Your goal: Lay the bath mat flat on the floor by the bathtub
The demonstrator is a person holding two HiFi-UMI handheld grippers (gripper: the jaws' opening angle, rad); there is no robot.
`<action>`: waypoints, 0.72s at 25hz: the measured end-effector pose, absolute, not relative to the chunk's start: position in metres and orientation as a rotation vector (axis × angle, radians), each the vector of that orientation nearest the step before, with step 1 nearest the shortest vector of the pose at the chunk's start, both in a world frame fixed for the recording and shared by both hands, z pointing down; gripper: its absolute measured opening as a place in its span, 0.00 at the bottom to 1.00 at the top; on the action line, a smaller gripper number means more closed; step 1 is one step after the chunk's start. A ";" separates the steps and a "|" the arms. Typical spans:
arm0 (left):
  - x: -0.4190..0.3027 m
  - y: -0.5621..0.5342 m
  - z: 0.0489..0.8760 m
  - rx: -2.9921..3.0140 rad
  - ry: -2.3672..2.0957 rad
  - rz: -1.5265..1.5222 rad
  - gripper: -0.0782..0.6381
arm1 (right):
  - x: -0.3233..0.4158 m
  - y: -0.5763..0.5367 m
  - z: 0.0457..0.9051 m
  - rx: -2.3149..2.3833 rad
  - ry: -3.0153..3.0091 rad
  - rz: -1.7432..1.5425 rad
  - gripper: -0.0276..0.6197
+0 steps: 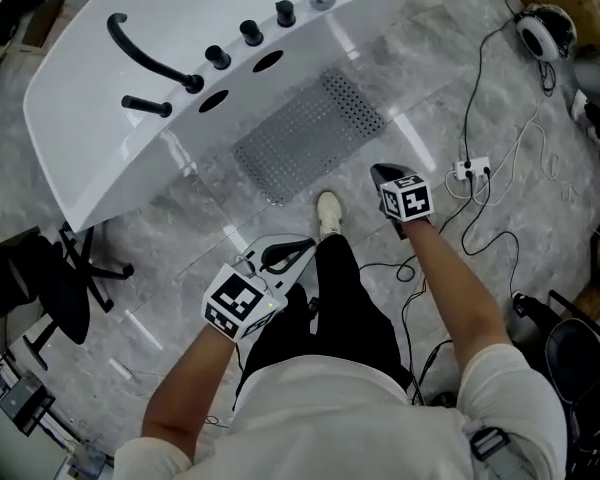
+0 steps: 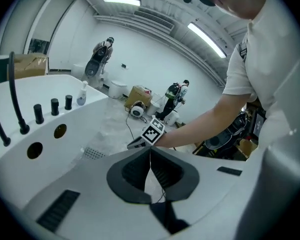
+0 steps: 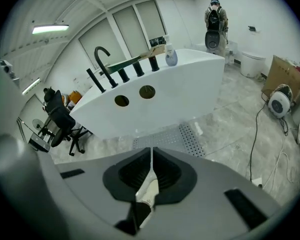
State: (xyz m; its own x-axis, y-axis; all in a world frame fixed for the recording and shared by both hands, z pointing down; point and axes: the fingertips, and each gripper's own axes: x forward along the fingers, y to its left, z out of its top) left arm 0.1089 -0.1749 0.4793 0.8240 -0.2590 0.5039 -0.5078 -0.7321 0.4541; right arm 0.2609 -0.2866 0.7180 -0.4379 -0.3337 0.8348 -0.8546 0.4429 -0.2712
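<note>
A black swivel office chair [image 1: 55, 293] stands at 9 o'clock in the head view, on glossy grey marble-look floor tiles [image 1: 180, 218]. The smooth white bathtub [image 1: 100, 138], with its curved black spout [image 1: 145, 56], runs from 9 toward 1 o'clock. Just beside its wall lies the grey rubber bath mat [image 1: 310, 133]. It is rectangular, dotted with small holes and flat on the tiles, at 12 o'clock from the person's white shoe [image 1: 329, 213]. The left gripper [image 1: 285, 253] and the right gripper [image 1: 380, 175] each have their jaws pressed together on nothing, both clear of the mat. Thin black cables [image 1: 480, 218] snake at 3 o'clock. Only the left gripper view shows the ceiling strip lights [image 2: 121, 1]. Only the right gripper view shows a white toilet [image 3: 252, 61].
</note>
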 end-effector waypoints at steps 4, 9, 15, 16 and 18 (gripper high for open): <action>0.081 -0.157 0.448 2.439 -0.616 0.557 0.13 | 0.234 -0.253 0.665 0.974 -2.022 0.912 0.08; 0.054 -0.131 0.417 2.479 -0.669 0.572 0.13 | 0.205 -0.218 0.600 0.950 -2.090 0.875 0.08; 0.025 -0.092 0.391 2.497 -0.704 0.549 0.13 | 0.171 -0.163 0.537 0.886 -2.174 0.781 0.08; 0.021 -0.085 0.386 2.486 -0.704 0.521 0.13 | 0.167 -0.153 0.528 0.868 -2.183 0.760 0.08; 0.014 -0.074 0.376 2.465 -0.705 0.471 0.13 | 0.158 -0.135 0.510 0.838 -2.204 0.723 0.07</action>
State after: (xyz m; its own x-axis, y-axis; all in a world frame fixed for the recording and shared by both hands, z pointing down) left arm 0.0136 -0.0742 0.3763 0.8032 -0.3839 0.4556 -0.5679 -0.7245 0.3907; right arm 0.1579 -0.1349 0.5105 -0.5745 -0.3576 0.7363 -0.7241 0.6414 -0.2535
